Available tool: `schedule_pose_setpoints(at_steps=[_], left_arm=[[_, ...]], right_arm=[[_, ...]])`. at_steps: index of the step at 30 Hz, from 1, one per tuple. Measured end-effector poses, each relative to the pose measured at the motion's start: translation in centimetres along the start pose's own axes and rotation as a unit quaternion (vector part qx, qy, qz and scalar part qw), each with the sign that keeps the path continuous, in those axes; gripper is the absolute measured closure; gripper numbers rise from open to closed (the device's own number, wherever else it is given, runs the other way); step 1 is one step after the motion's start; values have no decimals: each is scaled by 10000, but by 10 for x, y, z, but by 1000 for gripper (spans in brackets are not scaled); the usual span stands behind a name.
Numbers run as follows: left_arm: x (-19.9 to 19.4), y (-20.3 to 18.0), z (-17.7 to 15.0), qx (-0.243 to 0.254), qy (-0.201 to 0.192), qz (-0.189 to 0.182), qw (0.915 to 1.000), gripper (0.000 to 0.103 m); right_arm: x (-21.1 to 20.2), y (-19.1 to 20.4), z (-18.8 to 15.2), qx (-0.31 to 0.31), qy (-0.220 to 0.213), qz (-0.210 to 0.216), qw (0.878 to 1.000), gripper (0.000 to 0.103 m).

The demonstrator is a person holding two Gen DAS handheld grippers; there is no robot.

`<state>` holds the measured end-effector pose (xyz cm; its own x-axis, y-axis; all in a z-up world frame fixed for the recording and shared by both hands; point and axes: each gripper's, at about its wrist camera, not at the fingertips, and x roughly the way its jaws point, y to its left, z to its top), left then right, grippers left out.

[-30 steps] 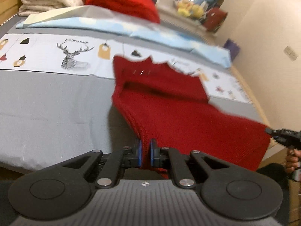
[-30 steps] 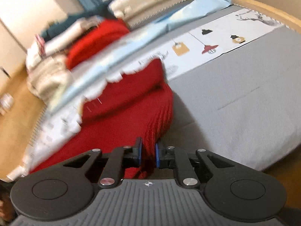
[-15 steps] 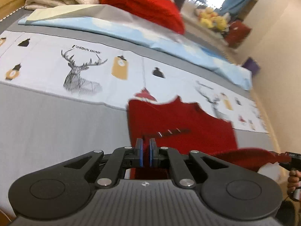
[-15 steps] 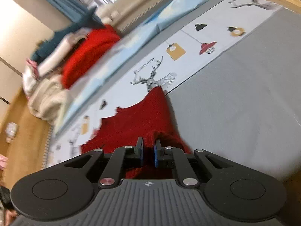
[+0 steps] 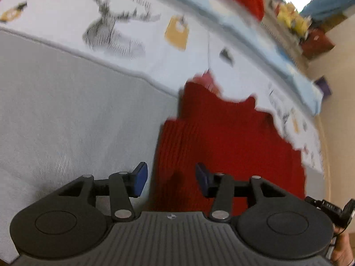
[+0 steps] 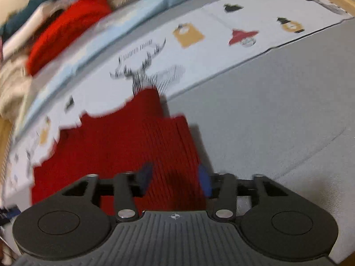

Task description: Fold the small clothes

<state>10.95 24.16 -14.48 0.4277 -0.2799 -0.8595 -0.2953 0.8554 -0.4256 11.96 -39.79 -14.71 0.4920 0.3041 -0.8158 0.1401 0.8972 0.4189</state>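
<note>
Left gripper (image 5: 169, 178): jaws spread wide apart, nothing between the blue pads; the left edge of the garment runs through the gap, with the left pad over grey cover and the right pad over red knit.
Right gripper (image 6: 176, 180): jaws likewise apart and empty; its left pad sits over red knit, its right pad at the garment's right edge.
Red ribbed knit garment (image 5: 226, 141): lies flat on the bed straight ahead of both sets of jaws, a lower layer folded up over the upper part so a stepped edge shows; in the right wrist view (image 6: 124, 146) it stretches ahead and to the left of the jaws.
Grey bed cover (image 5: 66, 110): under and beside the garment, left of the left jaws, right of the right jaws.
White printed band with a deer drawing (image 6: 142, 75): beyond the garment's far edge, blurred.
Bright red folded bundle (image 6: 66, 28): far ahead, left of the right jaws, among stacked pale bedding.
Right gripper in the left wrist view (image 5: 332, 208): low at the right edge, just past the garment's right side.
</note>
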Motion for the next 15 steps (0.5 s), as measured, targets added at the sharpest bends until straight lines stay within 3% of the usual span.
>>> schedule_pose_setpoints(at_steps=[3, 10, 12, 13, 14, 15], left_arm=[[12, 0, 2, -42, 112, 94, 9999, 49], [34, -7, 7, -99, 394, 39, 9992, 49], [38, -11, 8, -66, 453, -32, 9989, 53], [40, -13, 6, -33, 470, -62, 9989, 58], [39, -15, 6, 19, 462, -91, 9989, 74], [35, -17, 5, 96, 380, -69, 9992, 88]], right_arm=[[19, -6, -5, 258, 445, -229, 9984, 51], [23, -15, -3, 586, 429, 7, 9974, 53], [21, -14, -3, 608, 434, 122, 9971, 65], [20, -13, -4, 575, 427, 185, 9973, 71], [18, -12, -4, 509, 419, 249, 9975, 86], [19, -10, -3, 444, 409, 270, 9978, 89]])
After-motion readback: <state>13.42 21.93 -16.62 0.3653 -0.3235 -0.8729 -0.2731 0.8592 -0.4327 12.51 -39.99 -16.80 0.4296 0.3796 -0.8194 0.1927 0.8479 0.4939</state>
